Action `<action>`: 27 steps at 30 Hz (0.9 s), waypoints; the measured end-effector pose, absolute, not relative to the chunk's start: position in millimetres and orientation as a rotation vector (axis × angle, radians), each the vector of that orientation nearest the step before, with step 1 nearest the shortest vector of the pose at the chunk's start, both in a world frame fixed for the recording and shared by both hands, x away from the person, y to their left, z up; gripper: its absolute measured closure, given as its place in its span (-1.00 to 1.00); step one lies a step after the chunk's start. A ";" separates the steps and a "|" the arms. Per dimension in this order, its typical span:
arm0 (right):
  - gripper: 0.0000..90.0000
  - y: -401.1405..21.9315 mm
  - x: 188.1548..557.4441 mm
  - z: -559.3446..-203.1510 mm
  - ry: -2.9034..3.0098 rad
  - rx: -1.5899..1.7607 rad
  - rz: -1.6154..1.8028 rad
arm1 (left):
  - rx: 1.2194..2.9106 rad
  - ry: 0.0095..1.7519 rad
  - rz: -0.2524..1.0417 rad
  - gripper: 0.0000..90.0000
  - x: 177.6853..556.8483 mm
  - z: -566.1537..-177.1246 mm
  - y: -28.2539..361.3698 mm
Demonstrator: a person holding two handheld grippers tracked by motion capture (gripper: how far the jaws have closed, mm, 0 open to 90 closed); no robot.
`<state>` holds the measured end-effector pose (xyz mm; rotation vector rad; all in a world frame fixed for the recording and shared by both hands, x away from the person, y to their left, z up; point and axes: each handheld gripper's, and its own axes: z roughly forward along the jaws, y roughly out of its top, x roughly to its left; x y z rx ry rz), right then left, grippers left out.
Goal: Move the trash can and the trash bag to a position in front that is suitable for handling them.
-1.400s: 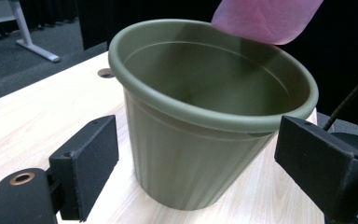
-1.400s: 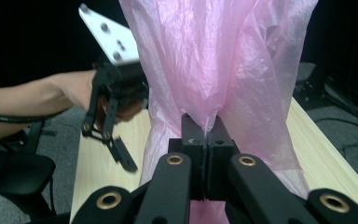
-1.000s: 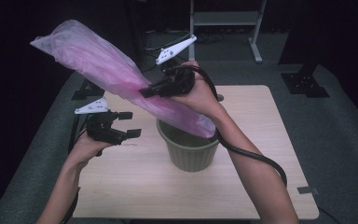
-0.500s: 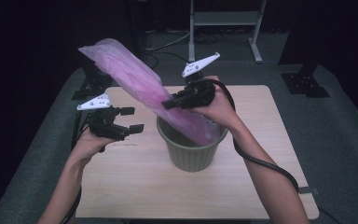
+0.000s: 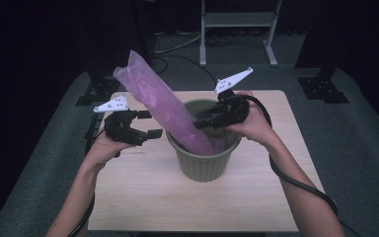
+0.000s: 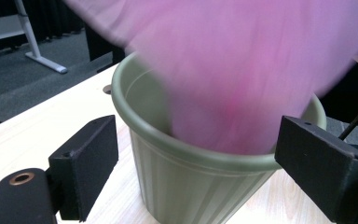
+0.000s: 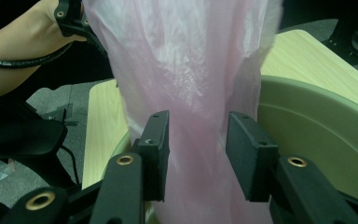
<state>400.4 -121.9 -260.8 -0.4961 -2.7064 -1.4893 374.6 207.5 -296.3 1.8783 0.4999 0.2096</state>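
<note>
The pink bag (image 5: 165,106) has dropped into the pot (image 5: 205,160); right tool (image 5: 200,122) just spreading, left tool (image 5: 145,124) spread.

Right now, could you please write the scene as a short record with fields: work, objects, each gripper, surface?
work: putting a pink plastic bag into a green bin
bag: lower end inside the bin, upper end leaning up and to the left in the high view
left gripper: open, empty, beside the bin
right gripper: jaws have just been opening, bag between them, pads not clearly pressing
surface: wooden table, bin standing upright on it
</note>
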 end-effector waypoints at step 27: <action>0.84 -55.6 402.1 -237.4 -2.837 -0.375 -1.452 | 1.899 0.382 0.241 -0.24 368.7 -278.6 205.3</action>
